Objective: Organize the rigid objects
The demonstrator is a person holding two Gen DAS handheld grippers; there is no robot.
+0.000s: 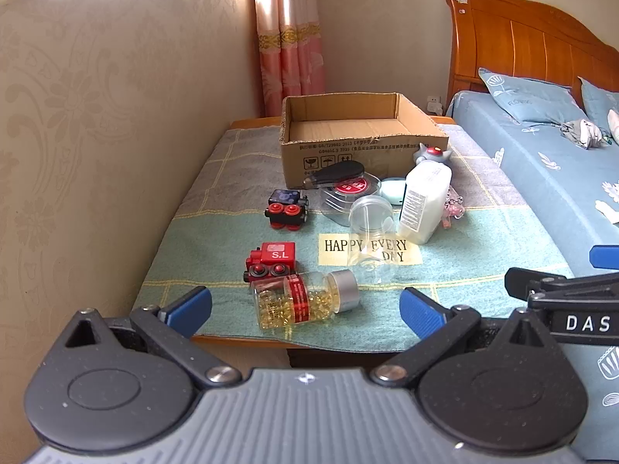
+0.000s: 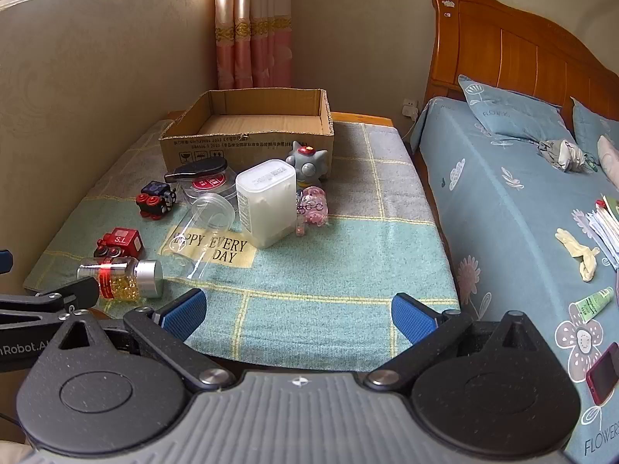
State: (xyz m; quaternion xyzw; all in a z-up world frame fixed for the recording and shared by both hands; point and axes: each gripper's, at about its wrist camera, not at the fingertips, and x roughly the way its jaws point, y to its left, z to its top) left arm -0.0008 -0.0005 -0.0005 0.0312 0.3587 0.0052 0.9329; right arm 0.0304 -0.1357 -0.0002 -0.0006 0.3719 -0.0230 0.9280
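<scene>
On the cloth-covered table (image 2: 329, 232), a capsule-filled clear bottle with silver cap (image 1: 305, 298) lies beside a red toy train (image 1: 271, 261), before the open cardboard box (image 2: 247, 131); left gripper (image 1: 305, 309) and right gripper (image 2: 298, 311) hover, jaws spread, empty.

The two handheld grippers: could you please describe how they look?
Both look identical. The left gripper and right gripper have black speckled linkage arms with round pivot housings, silver pivot pins, a ribbed grey body, and blue textured fingers. White lettering marks their sides.
</scene>
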